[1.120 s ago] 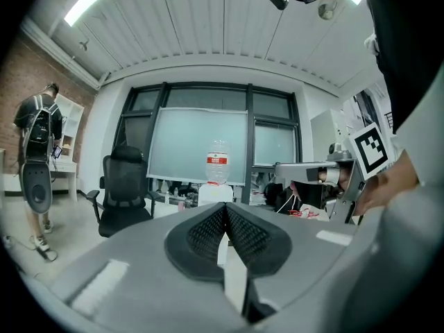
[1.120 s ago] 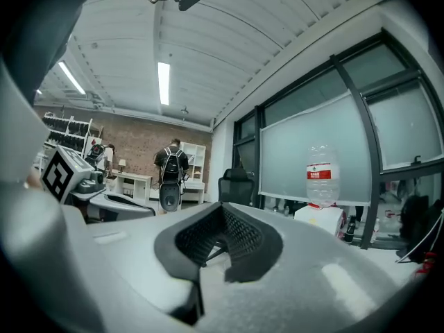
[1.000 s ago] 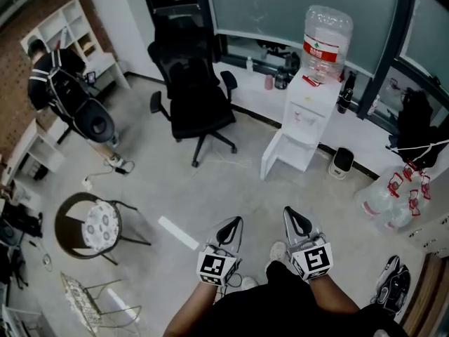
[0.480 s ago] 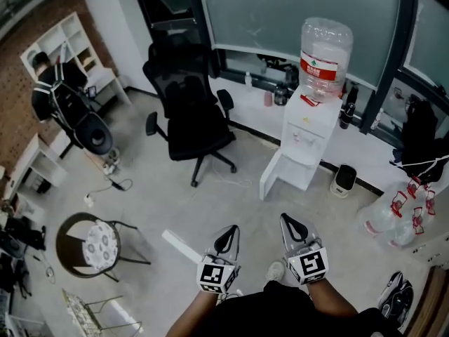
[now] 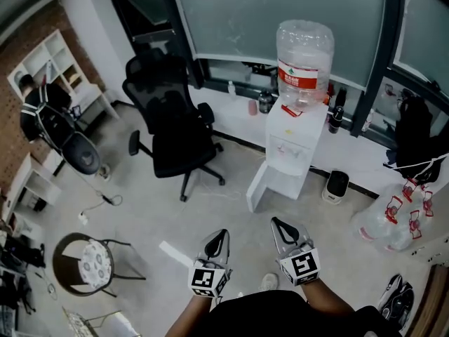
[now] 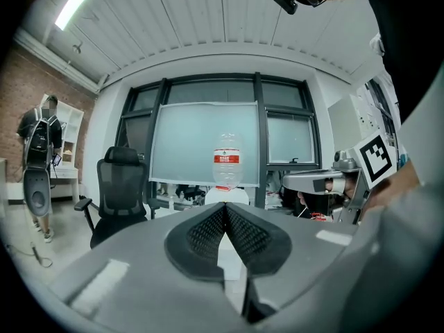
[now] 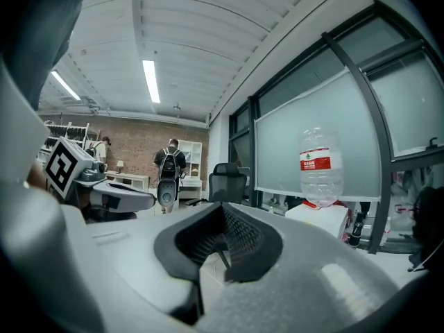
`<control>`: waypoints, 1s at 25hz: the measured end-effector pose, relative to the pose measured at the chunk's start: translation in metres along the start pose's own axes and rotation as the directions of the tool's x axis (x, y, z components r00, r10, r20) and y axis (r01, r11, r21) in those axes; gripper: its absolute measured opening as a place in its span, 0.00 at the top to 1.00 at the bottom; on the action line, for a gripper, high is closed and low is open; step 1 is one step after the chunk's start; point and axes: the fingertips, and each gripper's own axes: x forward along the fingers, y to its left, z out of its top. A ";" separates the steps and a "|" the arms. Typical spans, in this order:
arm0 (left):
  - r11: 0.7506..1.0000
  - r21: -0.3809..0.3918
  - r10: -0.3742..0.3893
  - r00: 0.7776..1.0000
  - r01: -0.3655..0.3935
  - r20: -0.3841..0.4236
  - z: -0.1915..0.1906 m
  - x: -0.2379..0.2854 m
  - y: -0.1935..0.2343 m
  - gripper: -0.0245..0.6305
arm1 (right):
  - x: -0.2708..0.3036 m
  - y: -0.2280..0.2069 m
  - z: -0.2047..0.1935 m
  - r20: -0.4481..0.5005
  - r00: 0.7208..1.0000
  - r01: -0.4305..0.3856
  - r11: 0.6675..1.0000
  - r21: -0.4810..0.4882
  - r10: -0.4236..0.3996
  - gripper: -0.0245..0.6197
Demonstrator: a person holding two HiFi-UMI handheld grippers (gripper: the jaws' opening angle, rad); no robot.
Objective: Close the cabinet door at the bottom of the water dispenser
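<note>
While we hold both tools level ahead of us, the left gripper [image 5: 222,233] is clenched: in the left gripper view its ribbed pads meet at the tips with nothing between them. The right gripper [image 5: 278,222] is likewise closed and empty, as the right gripper view shows. The two grippers sit side by side, near each other but apart.

Beyond the jaw tips runs grey floor [image 5: 231,216], with a pale strip [image 5: 175,253] lying on it left of the left gripper.

The water dispenser [image 5: 291,142] stands ahead, well apart from both grippers, against the window wall, with a large clear bottle [image 5: 303,51] upside down on top. The cabinet door [image 5: 258,192] at its base stands swung open toward the left of the head view.

A black office chair [image 5: 172,128] stands left of the dispenser, near the open door but not touching it. A small black-and-white appliance [image 5: 337,184] sits on the floor just right of the dispenser's base. Clear empty bottles [image 5: 393,213] lie heaped farther right. A round-seated chair [image 5: 88,262] stands at the lower left, and a person [image 5: 38,111] is at the far left by white shelves.
</note>
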 end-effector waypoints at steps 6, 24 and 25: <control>0.999 -0.001 0.048 0.999 -0.048 0.006 0.005 0.025 0.010 0.93 | 0.016 -0.023 -0.002 0.002 0.999 -0.052 0.999 0.000 0.052 0.96; 1.000 -0.005 0.001 0.998 -0.001 -0.062 0.004 0.081 0.071 0.93 | 0.090 -0.035 -0.005 -0.028 1.000 -0.009 1.000 -0.028 0.008 0.96; 1.000 -0.013 -0.006 0.998 0.005 -0.066 0.003 0.085 0.076 0.93 | 0.096 -0.036 -0.005 -0.033 0.999 0.001 1.000 -0.031 -0.002 0.96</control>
